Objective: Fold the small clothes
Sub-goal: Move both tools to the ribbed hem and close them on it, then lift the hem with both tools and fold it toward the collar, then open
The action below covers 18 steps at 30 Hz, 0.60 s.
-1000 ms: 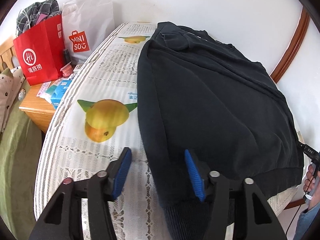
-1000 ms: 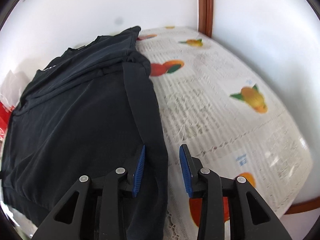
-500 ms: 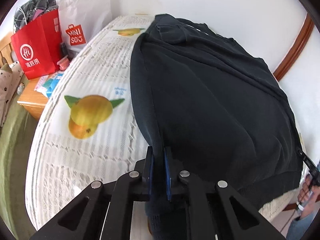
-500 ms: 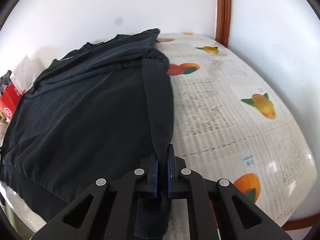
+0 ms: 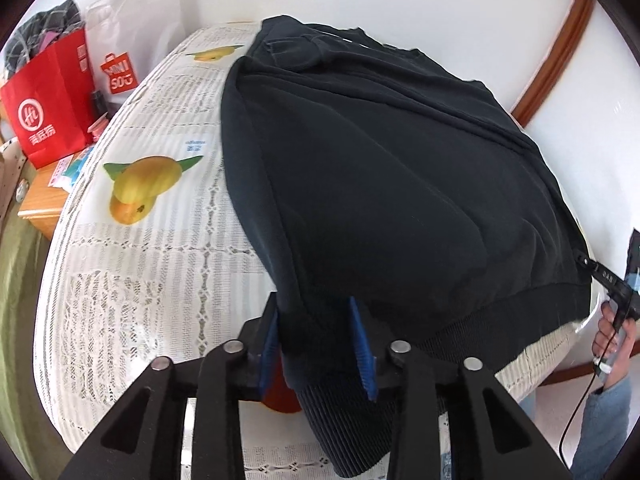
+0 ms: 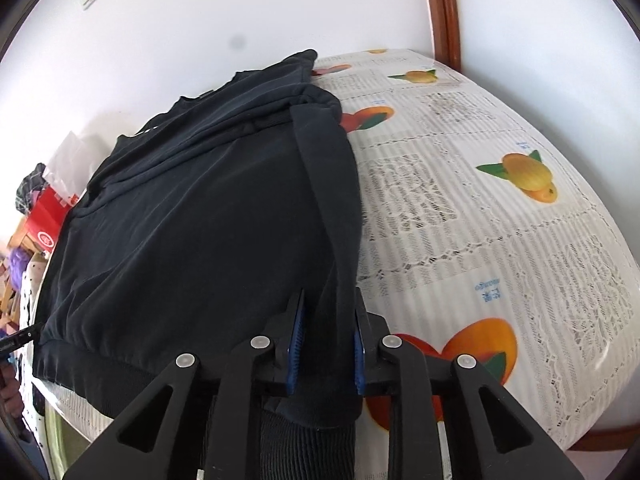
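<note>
A dark navy sweatshirt (image 5: 400, 184) lies spread on the table, its ribbed hem toward me. Its left sleeve (image 5: 256, 168) runs down the garment's side, and the ribbed cuff (image 5: 344, 420) hangs over the table's front edge. My left gripper (image 5: 313, 312) straddles that sleeve just above the cuff; its jaws are opening and the blue pads stand apart. In the right wrist view the other sleeve (image 6: 332, 184) lies along the sweatshirt (image 6: 192, 208). My right gripper (image 6: 329, 300) straddles it near the cuff (image 6: 308, 448), jaws also opening.
The table wears a white lace cloth (image 5: 140, 280) printed with fruit, bare on both sides of the garment (image 6: 480, 240). A red bag (image 5: 44, 108) and white shopping bag (image 5: 128, 40) stand on a low wooden stand (image 5: 36, 208) at left. A person's hand (image 5: 612, 336) shows at right.
A second ago both grippers stood wide beside the sleeves. Half a second ago each pinched its sleeve tight. Now both pairs of jaws have parted, with the sleeves still between them.
</note>
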Each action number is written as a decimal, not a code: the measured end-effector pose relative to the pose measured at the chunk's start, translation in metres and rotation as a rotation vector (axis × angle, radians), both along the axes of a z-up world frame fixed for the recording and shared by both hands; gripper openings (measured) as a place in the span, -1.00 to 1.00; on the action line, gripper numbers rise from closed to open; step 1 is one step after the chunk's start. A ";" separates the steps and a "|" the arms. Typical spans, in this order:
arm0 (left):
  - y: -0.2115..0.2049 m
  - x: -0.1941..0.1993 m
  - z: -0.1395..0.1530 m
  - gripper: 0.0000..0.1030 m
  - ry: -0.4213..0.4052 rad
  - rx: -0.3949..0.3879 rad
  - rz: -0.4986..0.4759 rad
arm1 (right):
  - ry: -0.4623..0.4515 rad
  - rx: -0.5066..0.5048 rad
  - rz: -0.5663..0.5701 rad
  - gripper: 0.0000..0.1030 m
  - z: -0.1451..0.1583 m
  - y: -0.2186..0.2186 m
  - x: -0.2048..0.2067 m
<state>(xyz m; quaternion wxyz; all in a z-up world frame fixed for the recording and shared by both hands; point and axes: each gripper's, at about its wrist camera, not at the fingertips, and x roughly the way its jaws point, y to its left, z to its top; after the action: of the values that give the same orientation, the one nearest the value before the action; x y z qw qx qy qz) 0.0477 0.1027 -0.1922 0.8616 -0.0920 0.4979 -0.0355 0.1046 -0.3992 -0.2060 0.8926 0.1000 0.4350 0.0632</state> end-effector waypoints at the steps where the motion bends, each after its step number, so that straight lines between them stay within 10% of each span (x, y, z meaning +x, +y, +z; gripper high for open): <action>1: -0.003 0.000 0.000 -0.32 0.002 0.005 -0.003 | -0.002 0.017 0.005 -0.55 -0.001 0.000 0.000; 8: -0.026 0.001 0.008 -0.84 0.037 0.136 0.004 | -0.024 0.034 -0.010 -0.88 0.005 0.006 -0.006; 18: -0.006 -0.032 0.063 -0.86 -0.151 -0.017 0.016 | -0.207 0.134 0.017 -0.89 0.056 -0.013 -0.044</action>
<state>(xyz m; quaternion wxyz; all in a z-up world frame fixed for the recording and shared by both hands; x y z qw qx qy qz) 0.0154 0.0969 -0.1296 0.8962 -0.1005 0.4303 -0.0396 0.0606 -0.4118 -0.1505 0.9236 0.1486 0.3360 0.1097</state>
